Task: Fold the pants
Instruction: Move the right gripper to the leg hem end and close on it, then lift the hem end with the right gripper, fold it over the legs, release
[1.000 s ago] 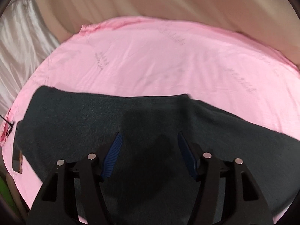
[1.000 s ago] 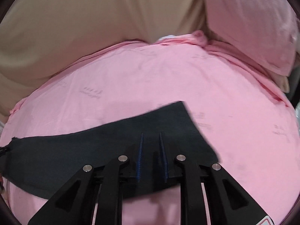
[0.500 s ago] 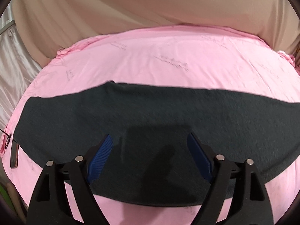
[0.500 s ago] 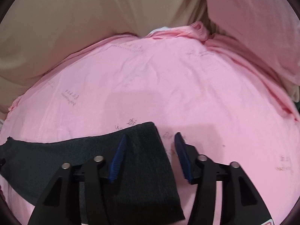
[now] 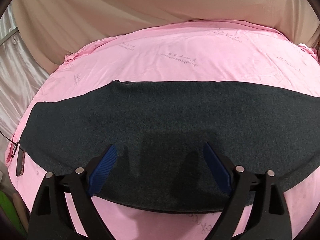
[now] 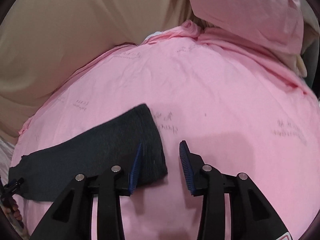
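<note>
Dark grey pants [image 5: 160, 124] lie flat as a long band across a pink sheet [image 5: 180, 60]. My left gripper [image 5: 160, 152] is open and empty, hovering over the band's near edge. In the right wrist view the pants' end [image 6: 120, 140] lies at the left, with its cuff edge just left of my right gripper [image 6: 161, 150]. That gripper is open and empty, its left finger over the cuff and its right finger over bare sheet.
The pink sheet [image 6: 220, 92] covers a bed. Beige fabric [image 5: 140, 10] rises behind it. A pink pillow [image 6: 250, 10] lies at the back right. Shiny white cloth [image 5: 16, 76] hangs at the left. A dark drawstring [image 6: 12, 186] trails at the far left.
My right gripper opened and let go of the pant end, then drew back to the right. My left gripper opened wider and pulled back; the pants now lie spread flat.
</note>
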The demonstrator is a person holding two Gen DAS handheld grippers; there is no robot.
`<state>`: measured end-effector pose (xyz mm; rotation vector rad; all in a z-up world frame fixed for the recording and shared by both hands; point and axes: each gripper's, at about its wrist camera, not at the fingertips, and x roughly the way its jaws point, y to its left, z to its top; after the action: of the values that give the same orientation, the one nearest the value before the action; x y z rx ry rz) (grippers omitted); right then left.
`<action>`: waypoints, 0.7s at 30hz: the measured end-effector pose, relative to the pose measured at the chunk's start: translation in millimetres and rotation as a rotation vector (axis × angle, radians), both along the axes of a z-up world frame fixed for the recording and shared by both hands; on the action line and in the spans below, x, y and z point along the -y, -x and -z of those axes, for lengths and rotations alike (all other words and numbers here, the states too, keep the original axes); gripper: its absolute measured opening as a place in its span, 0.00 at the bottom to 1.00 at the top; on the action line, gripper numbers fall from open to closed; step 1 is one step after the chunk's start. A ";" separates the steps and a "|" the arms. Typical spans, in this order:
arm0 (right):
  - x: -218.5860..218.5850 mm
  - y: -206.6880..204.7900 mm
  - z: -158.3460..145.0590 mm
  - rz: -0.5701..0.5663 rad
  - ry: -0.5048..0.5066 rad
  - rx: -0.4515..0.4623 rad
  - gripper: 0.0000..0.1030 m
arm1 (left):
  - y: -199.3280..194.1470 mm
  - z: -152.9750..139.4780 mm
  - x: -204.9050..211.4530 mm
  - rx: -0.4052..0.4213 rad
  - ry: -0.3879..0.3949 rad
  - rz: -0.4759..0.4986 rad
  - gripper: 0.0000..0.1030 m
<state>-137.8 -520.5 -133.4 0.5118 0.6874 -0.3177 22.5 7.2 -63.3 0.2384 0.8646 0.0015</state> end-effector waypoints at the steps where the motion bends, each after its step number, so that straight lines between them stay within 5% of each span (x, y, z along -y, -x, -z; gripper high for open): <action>1: -2.4 3.4 3.1 0.002 -0.010 -0.004 0.37 | 1.0 2.0 2.4 -0.012 0.009 0.009 0.84; 2: -4.7 3.9 3.9 -0.004 -0.016 -0.005 0.38 | 1.7 3.0 4.5 -0.018 0.015 0.013 0.84; 5: -9.0 -2.9 3.7 -0.009 -0.016 -0.015 0.63 | 7.0 6.4 11.4 -0.030 0.025 0.034 0.84; 11: -21.5 -20.3 5.4 -0.010 0.041 -0.066 0.69 | 15.5 8.6 3.4 -0.037 0.038 0.024 0.86; 12: -23.1 -20.7 5.8 -0.013 0.045 -0.065 0.63 | 15.9 9.6 0.5 -0.040 0.042 0.021 0.87; 13: -24.7 -21.6 6.8 -0.017 0.044 -0.066 0.41 | 15.7 11.9 -3.3 -0.048 0.045 0.017 0.87; 16: -20.8 -19.5 8.8 0.000 0.023 -0.059 0.17 | 13.4 20.9 -10.8 -0.069 0.075 0.016 0.90; 21: -28.2 -13.4 -7.5 0.023 -0.012 -0.009 0.12 | 12.1 20.3 -29.0 -0.080 0.172 0.005 0.93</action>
<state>-124.5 -492.3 -125.8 0.5304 0.6933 -0.3379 10.4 36.2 -83.6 0.0798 0.9382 -0.0876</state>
